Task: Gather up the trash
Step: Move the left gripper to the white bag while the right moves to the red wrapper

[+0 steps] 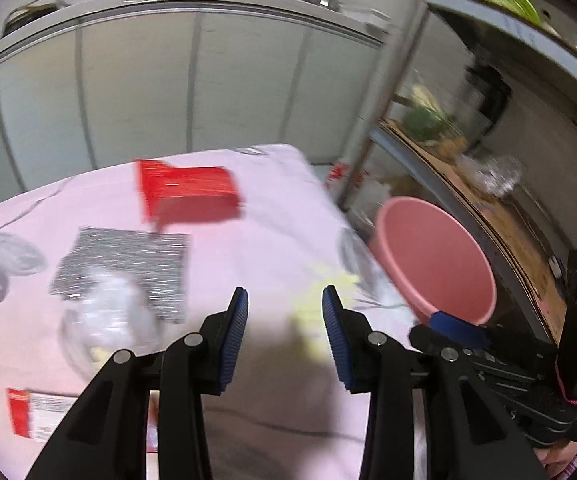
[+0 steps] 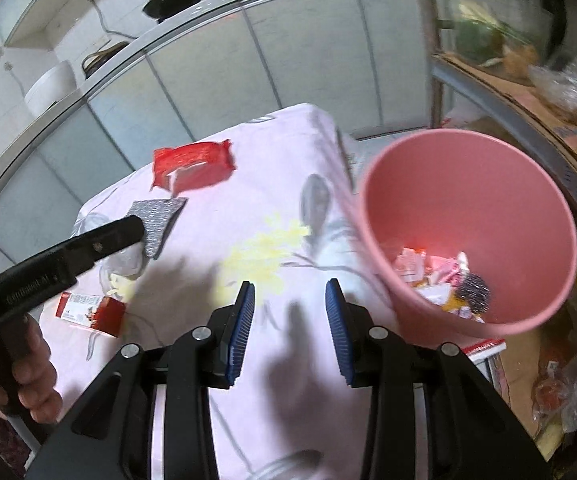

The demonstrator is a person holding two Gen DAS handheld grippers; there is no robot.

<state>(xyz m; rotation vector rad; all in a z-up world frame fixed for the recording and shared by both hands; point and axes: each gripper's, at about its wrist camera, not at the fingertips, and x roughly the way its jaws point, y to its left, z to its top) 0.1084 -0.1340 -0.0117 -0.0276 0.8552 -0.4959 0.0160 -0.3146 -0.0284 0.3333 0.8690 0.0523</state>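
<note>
A table under a pink flowered cloth (image 1: pixel 272 216) carries the trash: a red wrapper (image 1: pixel 188 196), a grey glittery wrapper (image 1: pixel 128 268), a crumpled clear plastic piece (image 1: pixel 108 320) and a red-and-white packet (image 1: pixel 28 416). My left gripper (image 1: pixel 286 296) hovers open above the cloth with nothing between its pads. Beside the table's right edge stands a pink bucket (image 2: pixel 448 184) holding several wrappers and a dark scrubber (image 2: pixel 474 290). My right gripper (image 2: pixel 290 286) is open and empty over the cloth, just left of the bucket. The red wrapper (image 2: pixel 192 164) and grey wrapper (image 2: pixel 160 216) lie beyond it.
A metal shelf rack (image 1: pixel 468 184) with cardboard, plastic bags and greens stands to the right, behind the bucket. Grey cabinets (image 1: pixel 208 80) with dark pans on top run along the back. A person's hand (image 2: pixel 32 376) grips the left tool. Packets and bags lie on the floor (image 2: pixel 560 384).
</note>
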